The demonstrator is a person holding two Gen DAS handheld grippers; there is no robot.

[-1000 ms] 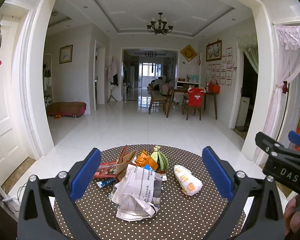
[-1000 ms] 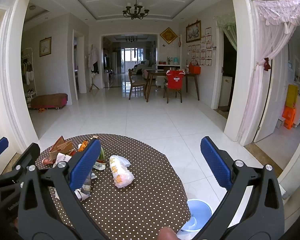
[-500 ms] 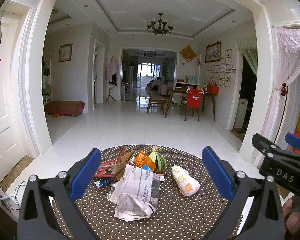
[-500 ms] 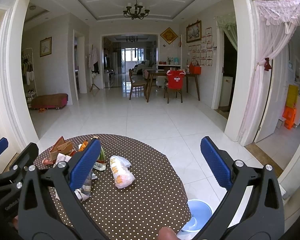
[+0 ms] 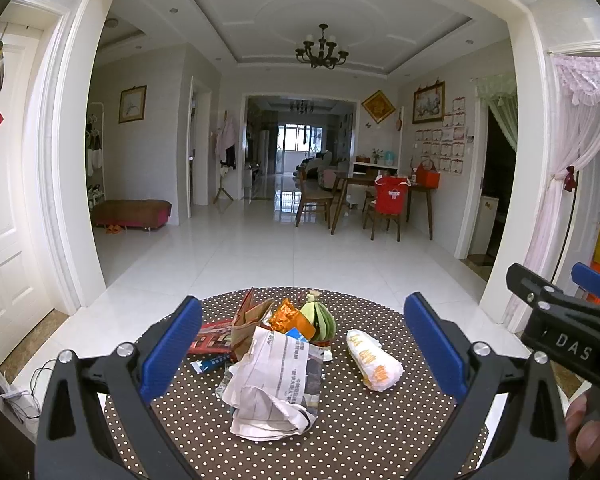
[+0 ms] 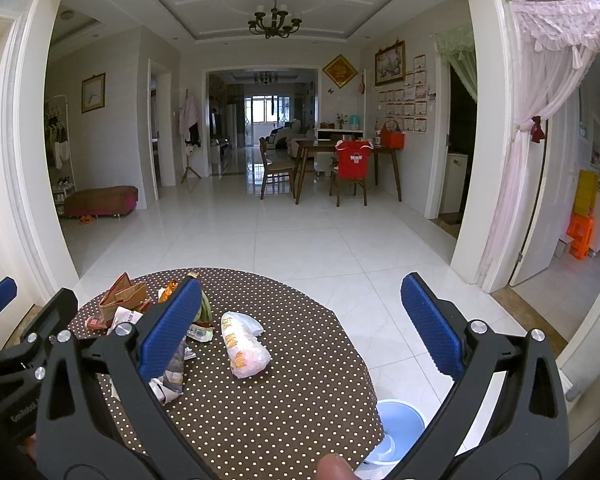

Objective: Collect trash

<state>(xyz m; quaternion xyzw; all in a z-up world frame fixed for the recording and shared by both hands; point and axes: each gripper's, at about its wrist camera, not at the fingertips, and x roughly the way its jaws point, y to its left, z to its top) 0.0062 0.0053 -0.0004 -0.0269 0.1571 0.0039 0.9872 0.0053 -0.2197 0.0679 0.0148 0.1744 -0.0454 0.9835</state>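
From the left wrist camera, the left gripper (image 5: 302,344) hangs above a round table under a brown white-dotted cloth (image 5: 356,436), its blue-padded fingers (image 5: 172,346) spread wide with nothing between them. The trash sits in a loose heap at the table's centre. Nearest is a crumpled sheet of printed newspaper (image 5: 274,384), and at its 3 o'clock, apart from the pile, lies a white plastic-wrapped roll with yellow lettering (image 5: 374,364). At 12 o'clock behind the paper are an orange foil wrapper (image 5: 286,316) and a green-and-white pleated paper piece (image 5: 320,320); at 10 o'clock stands a torn brown paper bag (image 5: 250,326) over a flat red printed packet (image 5: 210,340). The right gripper (image 5: 568,320) shows at the frame's 3 o'clock edge.

From the right wrist camera, the right gripper (image 6: 300,328) is likewise spread apart and empty. The white roll (image 6: 244,346) lies just ahead between its fingers, the heap at 9 o'clock, partly hidden behind the left finger. A pale blue round plastic bin (image 6: 398,428) stands on the floor at 5 o'clock, beside the table edge.

All of it looks light. The newspaper should be soft and springy, best pinched at a bunched fold. The roll's film is probably slippery and it may squash, so grip it across the middle.
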